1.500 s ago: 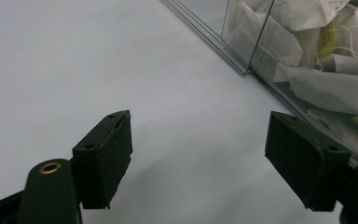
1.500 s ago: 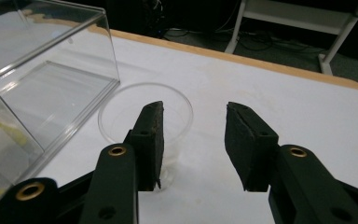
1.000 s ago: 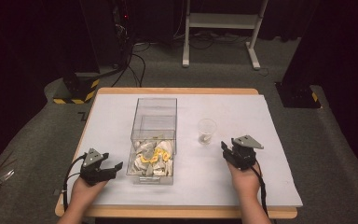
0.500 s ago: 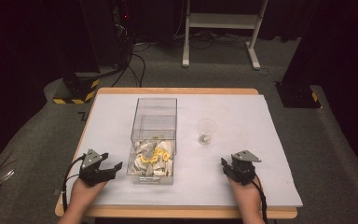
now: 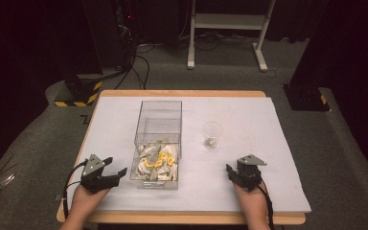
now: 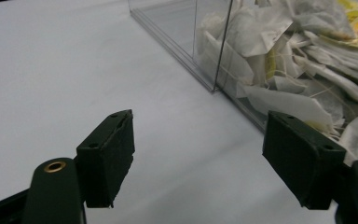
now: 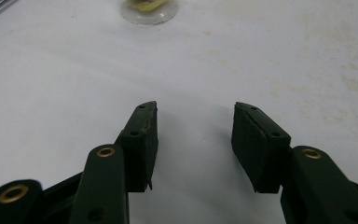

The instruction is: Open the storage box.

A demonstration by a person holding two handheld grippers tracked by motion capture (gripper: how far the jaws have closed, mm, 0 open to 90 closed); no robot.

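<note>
A clear plastic box (image 5: 157,143) stands mid-table, its near half piled with white tea bags (image 5: 156,162), some with yellow tags. In the left gripper view the same tea bags (image 6: 289,60) press against the box wall (image 6: 209,51) at the upper right. A small clear cup (image 5: 212,134) stands right of the box; its base (image 7: 149,10) shows at the top of the right gripper view. My left gripper (image 5: 117,172) rests open on the table just left of the box, nothing between its jaws. My right gripper (image 5: 230,171) rests open near the front right, also holding nothing.
The white table top (image 5: 268,120) has a wooden edge (image 5: 182,219) at the front. Behind the table, on the grey floor, stand a white frame (image 5: 230,28), dark stands and trailing cables (image 5: 139,67). A yellow-black striped base (image 5: 79,93) sits at the table's far left corner.
My right gripper has drawn back from beside the cup toward the front edge of the table. The left gripper has stayed where it was.
</note>
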